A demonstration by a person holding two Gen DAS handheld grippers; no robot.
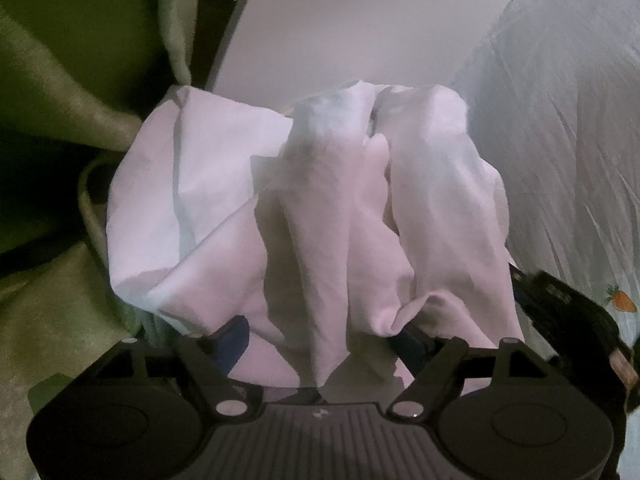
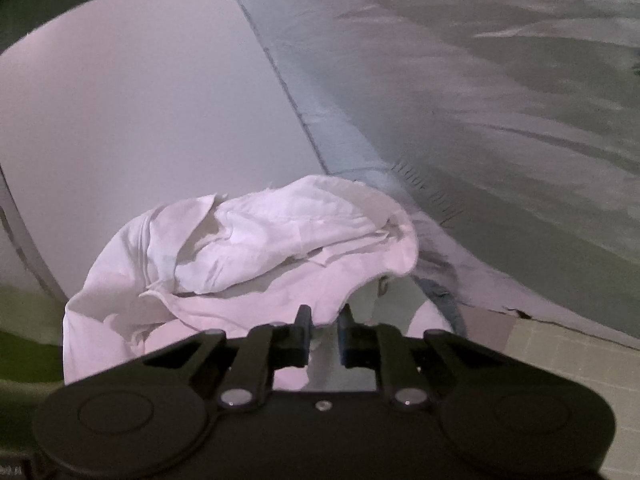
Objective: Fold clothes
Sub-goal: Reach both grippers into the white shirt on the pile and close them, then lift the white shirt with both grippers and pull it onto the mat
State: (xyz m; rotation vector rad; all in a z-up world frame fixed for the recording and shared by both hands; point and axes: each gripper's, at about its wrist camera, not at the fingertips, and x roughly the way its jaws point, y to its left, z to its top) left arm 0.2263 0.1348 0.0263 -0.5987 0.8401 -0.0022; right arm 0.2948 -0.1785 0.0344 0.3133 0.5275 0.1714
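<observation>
- In the left wrist view, the left claw [image 1: 320, 340] is sitting at 6 o'clock with its blue fingers [image 1: 234, 340] spread wide, and the white garment [image 1: 304, 216] is bunching between them and covering their tips; I cannot tell if the fingers are really pressing the cloth.
- Just beyond, the same garment is rising in tall crumpled folds through the centre of the view, towards 12 o'clock.
- At 4 o'clock, a second black device [image 1: 568, 312] is showing at the edge of the garment, partly hidden by the cloth.
- At 9 o'clock, a green fabric [image 1: 60, 128] is lying in loose folds.
- At 12 o'clock, the white bench [image 1: 360, 40] is lying behind the garment.
- At 2 o'clock, a pale sheet with carrot prints [image 1: 560, 120] is spreading beside the bench.
- In the right wrist view, the right claw [image 2: 324, 320] is at 6 o'clock, its fingers narrow and apart, with the hem of the white garment [image 2: 248, 248] lying over the left finger tip; nothing is clearly between them.
- Farther, the garment is heaping at the centre, at the near edge of the white bench [image 2: 140, 100].
- At 1 o'clock, the pale sheet [image 2: 500, 100] is bordering the bench.
</observation>
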